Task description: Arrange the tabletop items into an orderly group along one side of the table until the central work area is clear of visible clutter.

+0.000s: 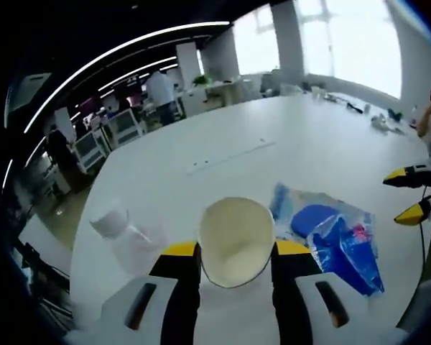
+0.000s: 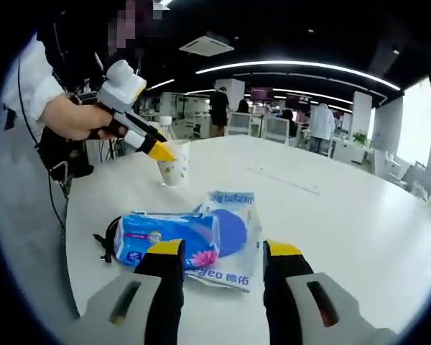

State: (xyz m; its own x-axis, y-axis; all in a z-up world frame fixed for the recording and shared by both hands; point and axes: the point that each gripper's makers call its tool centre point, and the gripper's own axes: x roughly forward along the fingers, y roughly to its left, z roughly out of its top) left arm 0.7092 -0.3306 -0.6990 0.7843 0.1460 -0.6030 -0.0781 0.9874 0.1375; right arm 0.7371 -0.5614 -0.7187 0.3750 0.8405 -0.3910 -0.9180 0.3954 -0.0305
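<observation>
Fingers of left gripper [image 1: 235, 253] sit either side of a paper cup [image 1: 237, 241], yellow tips at its rim; contact looks likely but whether they pinch it can't be told for sure. In right gripper view the same left gripper [image 2: 160, 150], held by a person's hand [image 2: 75, 118], meets the cup [image 2: 174, 171] near the far-left part of the white desk [image 2: 359, 215].

Fingers of right gripper [image 2: 224, 253] are spread, nothing between them. Directly ahead, just beyond the tips: a blue wet-wipes pack [image 2: 169, 238] overlapping a clear plastic bag w/ blue contents [image 2: 233, 223]. Pack's long axis runs crosswise to the fingers. Right gripper is the nearer one for both; judged next move is a short fwd reach.

A translucent plastic cup [image 1: 126, 231] lies tipped on the desk [image 1: 273, 151], just left of the paper cup.

Writing: bag shows partial blue text, approx. "bangem" at top, "geo" plus two Chinese characters at bottom; not fully legible. Paper cup carries a small leaf print. Pack label too small to read.
</observation>
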